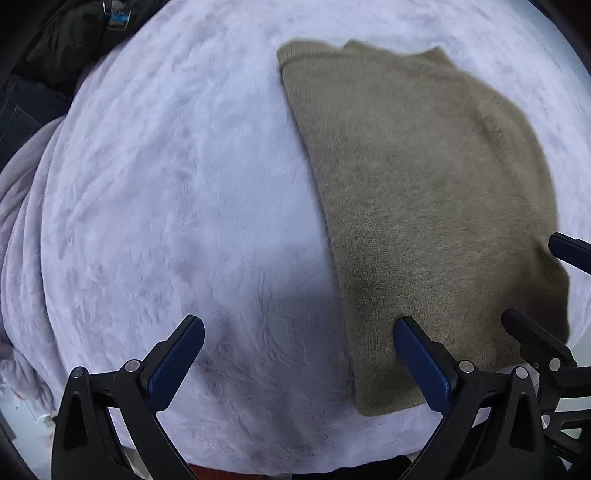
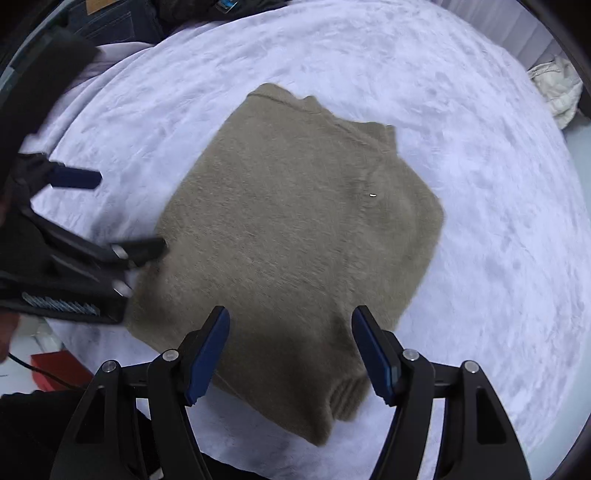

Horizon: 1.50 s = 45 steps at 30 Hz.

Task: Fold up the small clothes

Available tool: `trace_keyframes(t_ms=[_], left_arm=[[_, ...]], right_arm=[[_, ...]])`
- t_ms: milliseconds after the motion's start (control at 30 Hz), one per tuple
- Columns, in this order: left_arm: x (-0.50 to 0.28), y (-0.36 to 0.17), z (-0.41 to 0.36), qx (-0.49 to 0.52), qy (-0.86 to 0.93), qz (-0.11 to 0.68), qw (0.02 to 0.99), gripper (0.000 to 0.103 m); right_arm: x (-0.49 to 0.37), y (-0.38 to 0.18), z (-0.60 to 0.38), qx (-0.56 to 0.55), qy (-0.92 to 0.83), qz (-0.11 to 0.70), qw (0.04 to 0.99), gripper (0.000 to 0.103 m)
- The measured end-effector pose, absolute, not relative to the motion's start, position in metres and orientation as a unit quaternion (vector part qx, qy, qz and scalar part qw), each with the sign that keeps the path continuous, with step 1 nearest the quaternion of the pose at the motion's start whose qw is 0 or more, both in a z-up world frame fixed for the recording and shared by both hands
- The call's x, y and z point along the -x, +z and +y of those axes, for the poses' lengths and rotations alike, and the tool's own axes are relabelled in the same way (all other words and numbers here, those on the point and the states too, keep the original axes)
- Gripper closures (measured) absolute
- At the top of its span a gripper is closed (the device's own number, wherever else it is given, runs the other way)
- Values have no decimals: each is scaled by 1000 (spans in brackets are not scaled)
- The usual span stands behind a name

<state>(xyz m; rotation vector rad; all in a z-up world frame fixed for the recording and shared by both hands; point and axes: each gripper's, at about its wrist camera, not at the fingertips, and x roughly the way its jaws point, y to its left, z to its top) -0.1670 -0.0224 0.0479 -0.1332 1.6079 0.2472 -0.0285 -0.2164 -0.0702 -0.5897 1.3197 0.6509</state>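
Note:
An olive-brown fuzzy knit garment (image 1: 417, 206) lies folded flat on a pale lavender fleece blanket (image 1: 166, 221). It also shows in the right wrist view (image 2: 295, 236), with its ribbed hem near the front. My left gripper (image 1: 299, 332) is open and empty, its right finger over the garment's left front edge. It also shows in the right wrist view (image 2: 129, 214) at the garment's left side. My right gripper (image 2: 290, 325) is open and empty, just above the garment's near edge. It also shows in the left wrist view (image 1: 539, 280).
Dark clothing and jeans (image 2: 107, 26) lie beyond the blanket's far left edge. A cream cloth bundle (image 2: 557, 92) sits at the far right. A red box (image 2: 59, 369) and a cable lie below the blanket's left front edge.

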Motion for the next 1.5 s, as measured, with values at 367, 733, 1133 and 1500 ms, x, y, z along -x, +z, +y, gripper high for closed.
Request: trace_keyframes(t_ms=[367, 733, 1133, 1500], left_arm=[[154, 146, -45, 83, 143, 617, 769, 0], [104, 171, -61, 70, 105, 603, 788, 0], [109, 168, -64, 52, 106, 614, 781, 0], [118, 160, -60, 71, 89, 628, 770, 0]], right_arm=[[13, -32, -224, 263, 335, 579, 695, 31], [-4, 28, -239, 314, 322, 525, 722, 25], [4, 19, -235, 325, 318, 529, 716, 25], [17, 15, -231, 331, 308, 537, 712, 25]])
